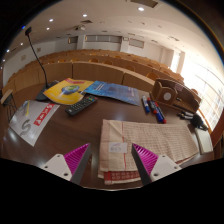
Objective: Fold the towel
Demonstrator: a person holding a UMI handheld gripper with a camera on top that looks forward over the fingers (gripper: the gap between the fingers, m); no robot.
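Lecture hall, tiered wooden benches beyond; dark wooden counter [95,120] in front. Left to right: one white-and-red booklet [32,117]; one yellow booklet [68,90]; one black remote [81,104]; one blue sheet [118,93]; one beige towel [150,142], lying flat just ahead of and between the fingers; one brown bag [175,96]. Claw [110,160] released, holding nothing, two pink pads spread apart. Advice: pinch one near towel corner squarely, catching only the layer to be folded, before lifting it over.

On the wooden desk [90,125], a black remote [81,104] lies between a yellow booklet [68,90] and a blue sheet [116,93], with a white bag [32,120] nearer its edge.
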